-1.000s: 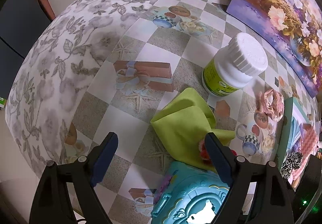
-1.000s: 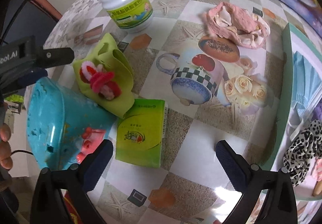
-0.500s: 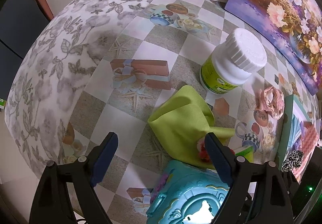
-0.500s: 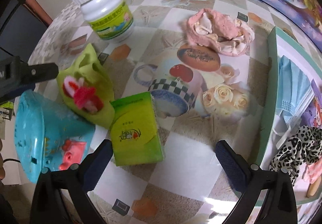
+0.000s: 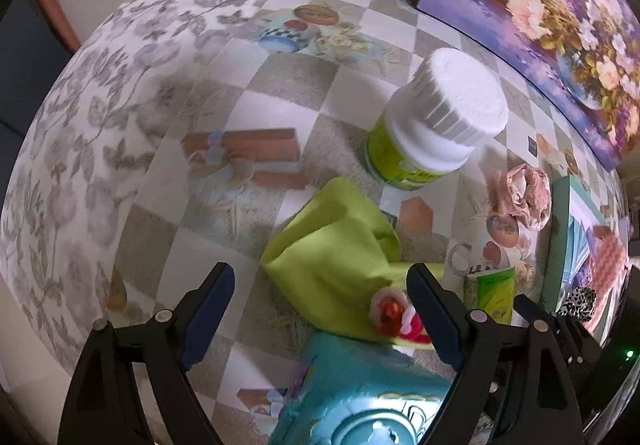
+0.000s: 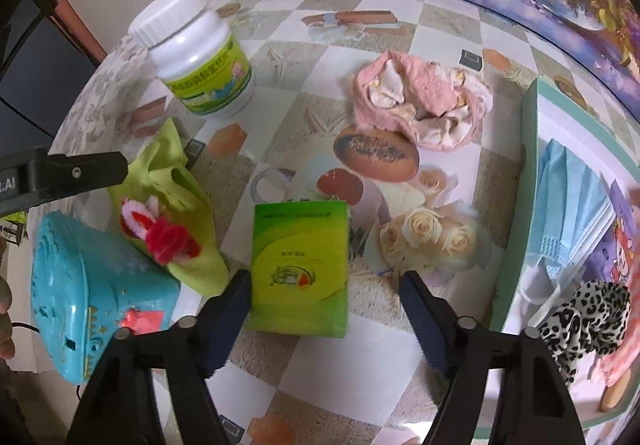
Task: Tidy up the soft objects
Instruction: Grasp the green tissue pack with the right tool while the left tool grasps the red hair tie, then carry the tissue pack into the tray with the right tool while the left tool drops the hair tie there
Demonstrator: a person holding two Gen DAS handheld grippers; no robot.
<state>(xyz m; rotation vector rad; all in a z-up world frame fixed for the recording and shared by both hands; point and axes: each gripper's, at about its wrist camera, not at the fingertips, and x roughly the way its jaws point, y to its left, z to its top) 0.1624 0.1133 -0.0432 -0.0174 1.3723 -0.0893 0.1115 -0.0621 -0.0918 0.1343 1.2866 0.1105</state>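
On the left of your bench (image 6: 400,389) sits the turquoise plastic toy (image 6: 92,293), with the lime-green cloth bag (image 6: 176,189) and its red-and-white fuzzy pipe-cleaner ornament (image 6: 160,233) leaning against it. Your left gripper (image 5: 320,309) hangs over that bag with its jaws wide and nothing between the pads. Behind stands the white-capped bottle with the green label (image 6: 200,57). In the middle, your right gripper (image 6: 324,305) straddles the near end of the green soft tissue packet (image 6: 300,265); its jaws have just been closing and are about halfway in. The left pad looks at or just beside the packet's edge, though contact can't be confirmed, while the right pad stands clear, so nothing is gripped yet. Further right lie the crumpled pink cloth (image 6: 420,105) and the teal-rimmed tray (image 6: 516,205), which already holds a blue face mask (image 6: 568,197) and a leopard-print scrunchie (image 6: 588,313). The likely trouble: with the packet off-centre, one pad may shove it sideways toward the bag and toy before the other lands. A shallow pinch at its end could let the slick wrapper slip or sag on the lift. Your left gripper is close by, so watch for a clash.
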